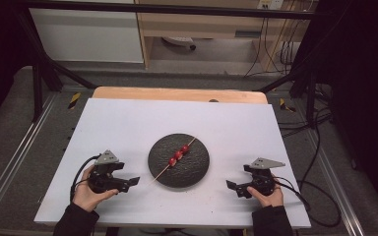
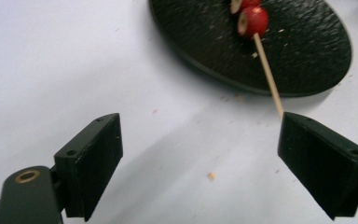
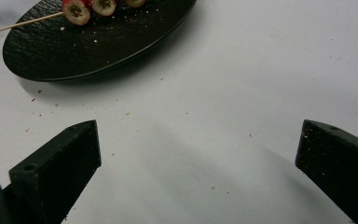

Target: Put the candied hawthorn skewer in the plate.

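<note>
the skewer [image 1: 177,157] with red fruit lies on the black plate [image 1: 197,172] mid-table. both the left gripper [image 1: 128,183] and right gripper [image 1: 234,187] are wide apart, holding nothing. this step looks finished; next, hands just rest.

Readable text: none on the plate [image 1: 197,172], the table [image 1: 128,123] or either gripper (no labels, brands or numbers show).

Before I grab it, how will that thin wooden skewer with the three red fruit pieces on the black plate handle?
The thin wooden skewer looks stiff but probably snappable. The three red fruit pieces sit bunched past its middle, so lifting by the bare end would likely tip it. Being round, it may roll on the black plate.
</note>
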Action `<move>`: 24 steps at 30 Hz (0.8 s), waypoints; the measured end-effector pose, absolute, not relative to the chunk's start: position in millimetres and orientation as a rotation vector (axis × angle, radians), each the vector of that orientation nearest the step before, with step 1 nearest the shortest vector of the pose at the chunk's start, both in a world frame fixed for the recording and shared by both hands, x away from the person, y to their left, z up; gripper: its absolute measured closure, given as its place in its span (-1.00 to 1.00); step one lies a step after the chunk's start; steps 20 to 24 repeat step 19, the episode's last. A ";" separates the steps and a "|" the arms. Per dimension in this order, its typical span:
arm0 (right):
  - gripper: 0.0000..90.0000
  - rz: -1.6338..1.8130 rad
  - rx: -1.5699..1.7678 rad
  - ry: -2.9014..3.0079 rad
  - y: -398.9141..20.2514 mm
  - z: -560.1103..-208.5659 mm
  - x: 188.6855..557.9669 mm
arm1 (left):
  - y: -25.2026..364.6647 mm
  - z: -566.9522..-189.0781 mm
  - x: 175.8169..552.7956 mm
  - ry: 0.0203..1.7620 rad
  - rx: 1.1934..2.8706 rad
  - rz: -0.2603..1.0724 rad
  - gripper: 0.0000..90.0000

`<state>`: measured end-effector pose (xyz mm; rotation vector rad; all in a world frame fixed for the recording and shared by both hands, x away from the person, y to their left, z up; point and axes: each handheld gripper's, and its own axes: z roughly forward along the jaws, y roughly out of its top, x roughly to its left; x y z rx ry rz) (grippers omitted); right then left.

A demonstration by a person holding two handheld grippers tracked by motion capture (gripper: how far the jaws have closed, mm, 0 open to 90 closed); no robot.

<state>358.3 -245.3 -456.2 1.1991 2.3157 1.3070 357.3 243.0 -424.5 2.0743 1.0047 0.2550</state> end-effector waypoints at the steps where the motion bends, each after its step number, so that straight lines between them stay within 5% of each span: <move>1: -0.99 1.305 1.200 2.318 -245.1 -456.3 358.0 | 246.5 -426.8 356.2 1.010 2.068 0.261 -0.69; 24: -0.99 1.294 1.195 2.349 -245.2 -456.7 357.6 | 266.9 -449.7 345.8 1.007 2.072 0.286 -0.75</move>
